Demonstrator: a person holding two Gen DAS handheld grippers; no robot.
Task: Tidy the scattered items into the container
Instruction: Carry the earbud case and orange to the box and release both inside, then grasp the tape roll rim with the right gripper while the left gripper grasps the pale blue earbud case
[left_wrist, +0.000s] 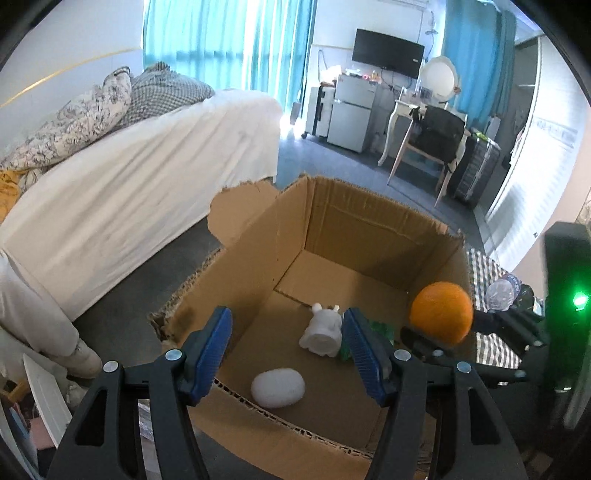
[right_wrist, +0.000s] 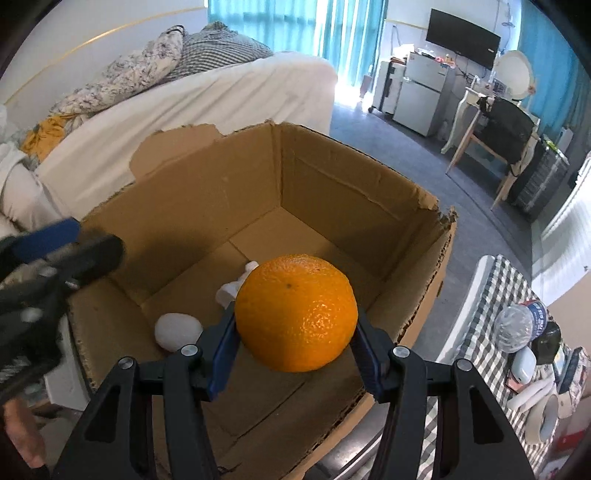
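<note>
An open cardboard box (left_wrist: 354, 221) (right_wrist: 332, 177) stands on the floor. In it lie a white oval lump (left_wrist: 277, 388) (right_wrist: 178, 331), a white figurine (left_wrist: 322, 329) (right_wrist: 236, 286) and something green (left_wrist: 380, 330) partly hidden behind my finger. My left gripper (left_wrist: 290, 354) is open and empty above the box's near side. My right gripper (right_wrist: 295, 332) is shut on an orange (right_wrist: 296, 312) and holds it above the box; the orange also shows in the left wrist view (left_wrist: 442, 313) over the box's right wall.
A bed with white cover (left_wrist: 129, 192) (right_wrist: 221, 96) lies left of the box. A checked cloth (right_wrist: 491, 306) at right carries a plastic bottle (right_wrist: 517, 325) and small items. A chair (left_wrist: 436, 144), desk and fridge stand far back.
</note>
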